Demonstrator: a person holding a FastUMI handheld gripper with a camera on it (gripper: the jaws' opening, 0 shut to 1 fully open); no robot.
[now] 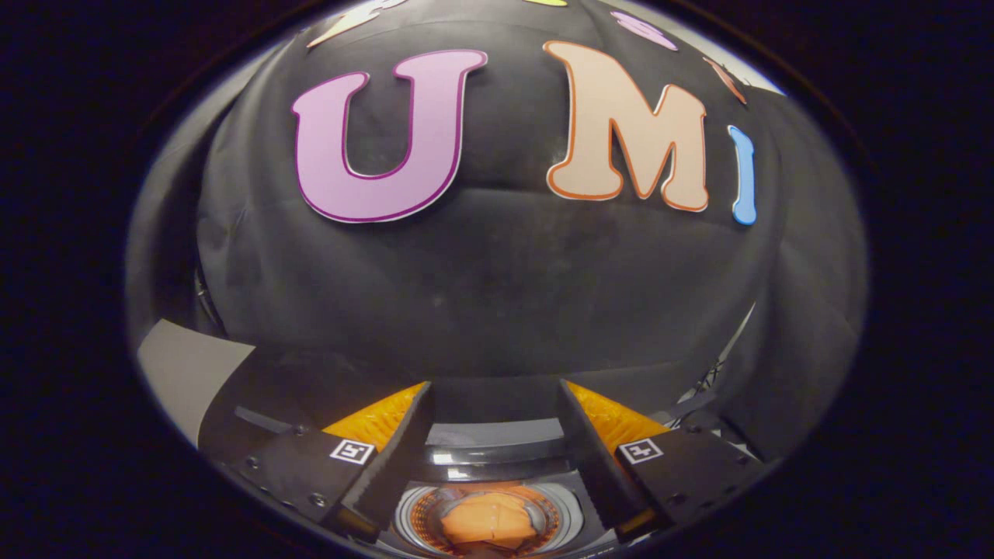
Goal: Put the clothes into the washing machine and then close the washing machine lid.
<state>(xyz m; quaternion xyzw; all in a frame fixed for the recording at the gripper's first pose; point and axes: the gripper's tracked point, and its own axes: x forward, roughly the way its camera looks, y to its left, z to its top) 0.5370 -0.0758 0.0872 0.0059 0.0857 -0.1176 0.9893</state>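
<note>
Tongs [495, 404] stand wide apart, holding nothing, raised above the washer [497, 454]. Between the fingers, below them, the washer's round drum [571, 508] lies open with the orange clothes [489, 522] bunched inside. Black cloth wall [497, 287] hangs beyond.

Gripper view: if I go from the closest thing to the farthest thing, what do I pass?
The open gripper, its fingers apart with nothing between them → the orange clothes lying in the washing machine drum → the washing machine's back rim → the black cloth wall farthest away.
</note>
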